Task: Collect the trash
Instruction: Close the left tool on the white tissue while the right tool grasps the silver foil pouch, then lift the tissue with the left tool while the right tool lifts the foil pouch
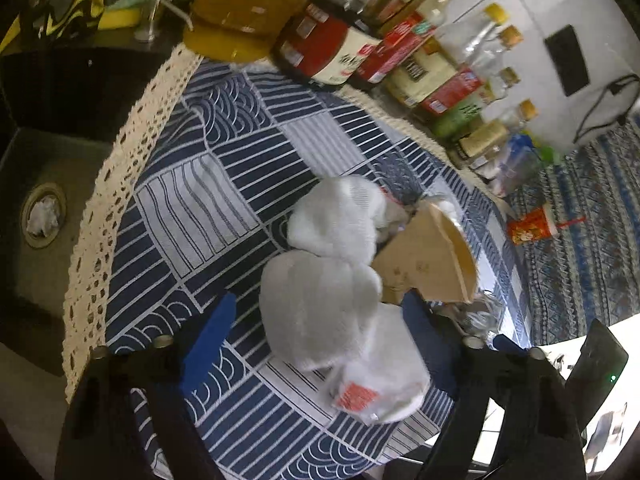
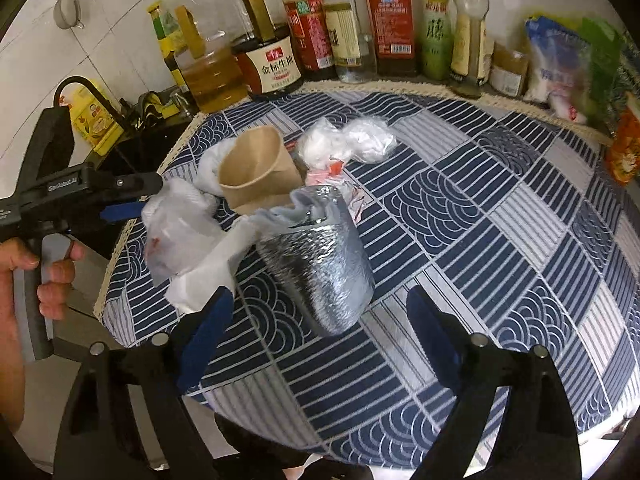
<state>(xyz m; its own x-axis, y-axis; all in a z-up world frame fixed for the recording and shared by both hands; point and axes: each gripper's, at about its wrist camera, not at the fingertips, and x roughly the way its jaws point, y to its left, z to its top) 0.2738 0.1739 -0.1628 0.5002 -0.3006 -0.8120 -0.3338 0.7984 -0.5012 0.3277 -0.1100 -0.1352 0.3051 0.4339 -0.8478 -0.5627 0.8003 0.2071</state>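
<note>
Right, trash heap sits mid-worktop on a woven blue-and-white patchwork cloth [image 2: 460,216] with a cream lace edge. Left tongs [image 1: 320,320] are spread wide, blue pads on either side of a soft white crumpled tissue wad [image 1: 316,308] but gripping nothing; a thin crinkly plastic wrapper [image 1: 376,388] with a red print patch lies just under that wad, between the pads. A second tissue wad [image 1: 340,216] sits just beyond, touching the first. Brown paper cup [image 1: 428,264], smooth card, tapered, lies on its side touching the wads; in the right wrist view the paper cup [image 2: 256,168] has its long axis running roughly left to right, mouth pointing left toward the sink [image 1: 44,152] side. Right tongs [image 2: 320,320] are also released and wide apart, hovering near a shiny silver foil pouch [image 2: 320,260], quilted texture, roughly cylindrical, tipped over with its open mouth facing away toward the cup and its closed end toward the camera. Clear bunched plastic bag [image 2: 352,142] lies behind the cup, crinkled. Glass and plastic sauce bottles [image 2: 352,20] stand upright in a row along the back wall. Sink drain holds a crumpled white scrap [image 1: 42,216].
</note>
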